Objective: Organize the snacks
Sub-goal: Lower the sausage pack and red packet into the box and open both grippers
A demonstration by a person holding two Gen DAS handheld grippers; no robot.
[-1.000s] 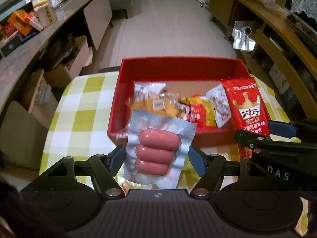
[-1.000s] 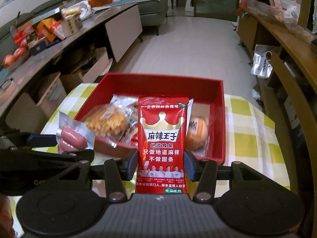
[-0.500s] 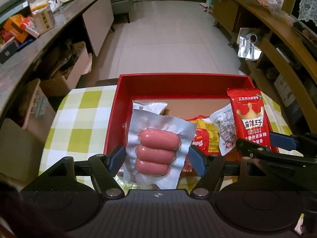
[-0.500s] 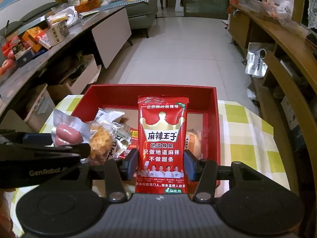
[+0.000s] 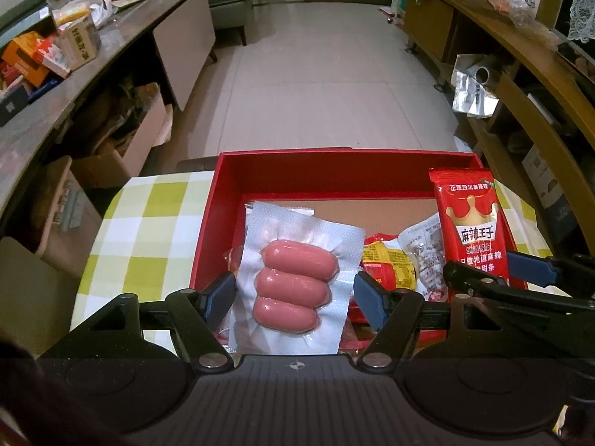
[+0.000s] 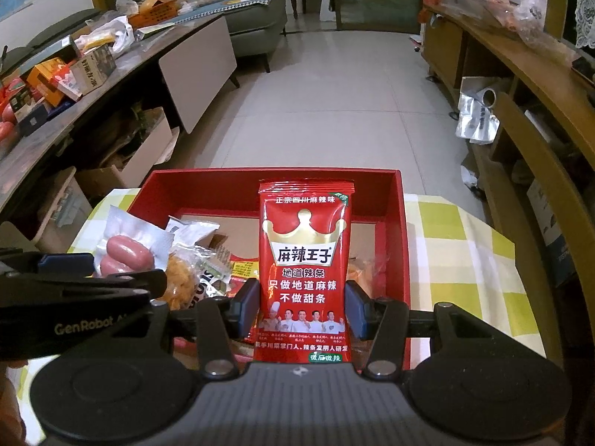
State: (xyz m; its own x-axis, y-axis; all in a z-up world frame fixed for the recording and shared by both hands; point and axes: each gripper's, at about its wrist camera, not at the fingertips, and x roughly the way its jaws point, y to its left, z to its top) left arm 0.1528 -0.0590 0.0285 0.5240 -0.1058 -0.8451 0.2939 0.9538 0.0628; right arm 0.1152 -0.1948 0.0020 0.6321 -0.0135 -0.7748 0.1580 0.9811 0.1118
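My left gripper (image 5: 293, 291) is shut on a clear vacuum pack of three pink sausages (image 5: 293, 282), held over the left part of the red box (image 5: 334, 171). My right gripper (image 6: 303, 304) is shut on a tall red spicy-strip packet (image 6: 305, 260), upright over the box's (image 6: 394, 200) middle. In the left wrist view that red packet (image 5: 472, 234) and the right gripper (image 5: 494, 278) stand at the right. The right wrist view shows the sausage pack (image 6: 126, 252) and left gripper (image 6: 96, 278) at the left. Yellow, clear and red snack bags (image 5: 394, 264) lie in the box.
The box rests on a table with a yellow-green checked cloth (image 5: 148, 230). A long counter with cartons (image 5: 70, 48) runs along the left, wooden shelving (image 5: 520, 85) along the right. Cardboard boxes (image 5: 122, 141) sit on the floor beside the table.
Both grippers have moved forward over the red box with their packs still held. The box and its far wall now sit lower in both views.
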